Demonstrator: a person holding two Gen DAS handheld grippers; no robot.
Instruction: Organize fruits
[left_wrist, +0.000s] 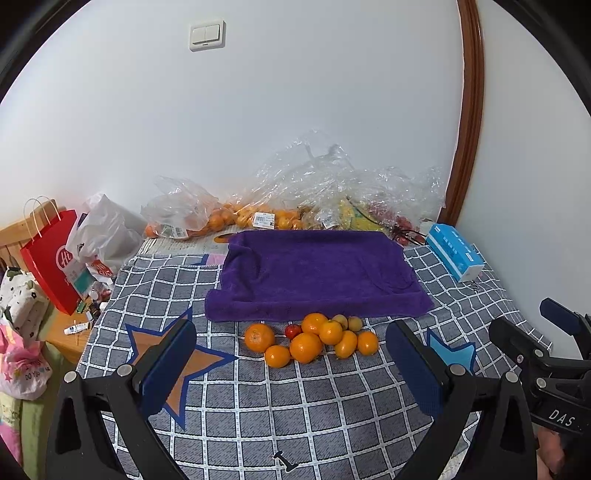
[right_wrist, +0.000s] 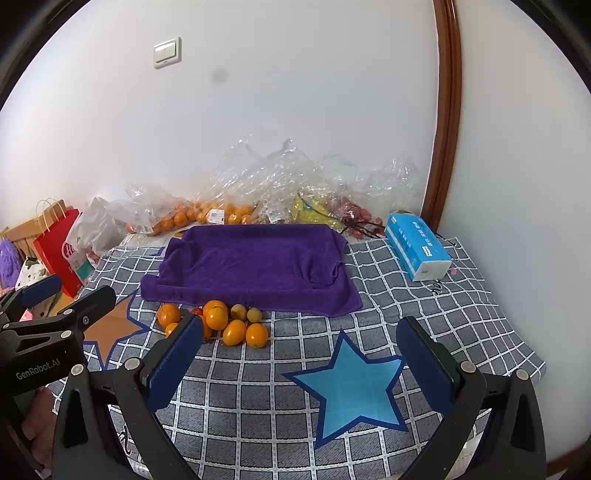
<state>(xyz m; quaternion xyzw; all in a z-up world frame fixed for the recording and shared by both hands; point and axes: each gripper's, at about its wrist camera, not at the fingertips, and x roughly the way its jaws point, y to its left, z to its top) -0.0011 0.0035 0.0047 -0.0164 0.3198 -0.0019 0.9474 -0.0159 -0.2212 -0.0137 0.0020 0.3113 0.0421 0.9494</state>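
The grey checked cloth with white grid lines and star patches fills the lower half of both views. Across the middle of the frame lies the purple terry towel, spread flat and bare. Behind it, along the wall, crumpled clear plastic bags of more fruit pile up, with a blue tissue pack at the right edge. Just below the towel's near hem sits the loose cluster of orange citrus, touching one another, with two small yellow-green fruits and one small red fruit tucked in.

The left gripper hangs at the bottom of its frame, blue pads wide apart and holding nothing, lined up on the pile. The right gripper is likewise spread and bare, aimed right of the fruit over the light-blue star.

It looks like the start: nothing sorted yet. The next move likely calls for closing in on one outer fruit without scattering its neighbours.
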